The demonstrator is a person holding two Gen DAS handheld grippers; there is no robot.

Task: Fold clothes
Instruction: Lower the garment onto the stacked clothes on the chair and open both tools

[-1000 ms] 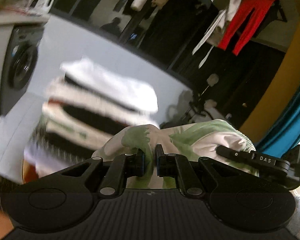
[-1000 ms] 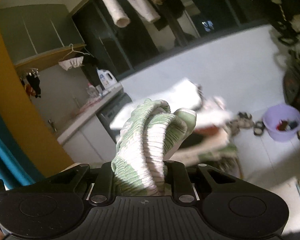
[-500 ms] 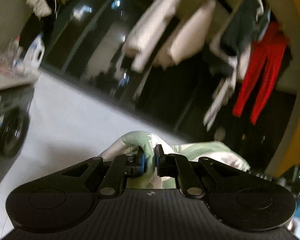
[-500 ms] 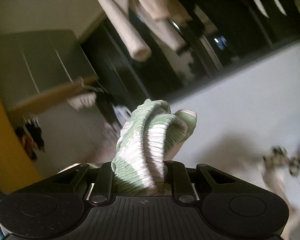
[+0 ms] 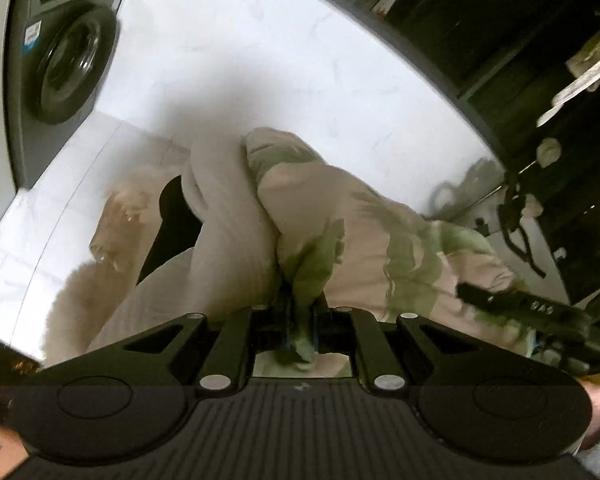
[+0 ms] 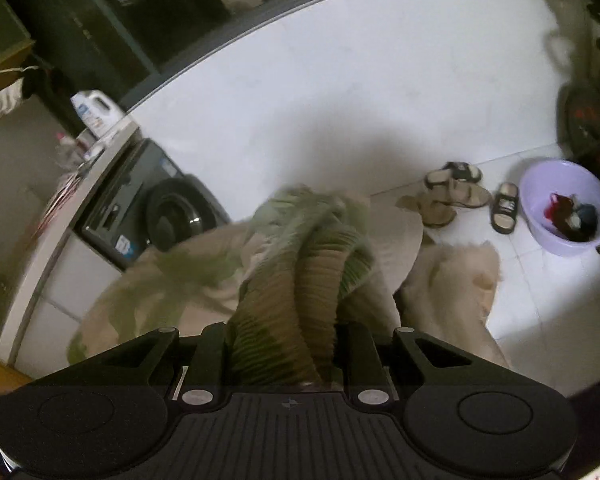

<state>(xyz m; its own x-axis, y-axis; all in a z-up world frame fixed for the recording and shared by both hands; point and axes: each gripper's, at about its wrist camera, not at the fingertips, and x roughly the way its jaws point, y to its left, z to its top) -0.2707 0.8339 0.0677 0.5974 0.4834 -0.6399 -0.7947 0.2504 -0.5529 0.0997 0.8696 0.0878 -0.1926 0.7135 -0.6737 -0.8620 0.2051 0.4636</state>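
Observation:
A green and white patterned garment [image 5: 340,232] hangs bunched between my two grippers, held up in the air. My left gripper [image 5: 300,316] is shut on a fold of its cloth. My right gripper [image 6: 288,344] is shut on its ribbed green and white hem [image 6: 300,288], which fills the space between the fingers. The right gripper [image 5: 540,312] also shows at the right edge of the left wrist view, beside the garment. The rest of the garment [image 6: 160,280] trails to the left in the right wrist view.
A dark front-loading washing machine [image 5: 60,68] stands at the left, also in the right wrist view [image 6: 160,216]. A white tiled floor [image 6: 520,300] lies below with sandals [image 6: 460,192] and a lilac basin [image 6: 568,208]. A beige cloth [image 6: 452,288] and a detergent bottle [image 6: 96,112] are in view.
Both grippers swung up and then back down with the garment still held. The folded stack seen a second ago has left both views. The garment now hangs lower and looser.

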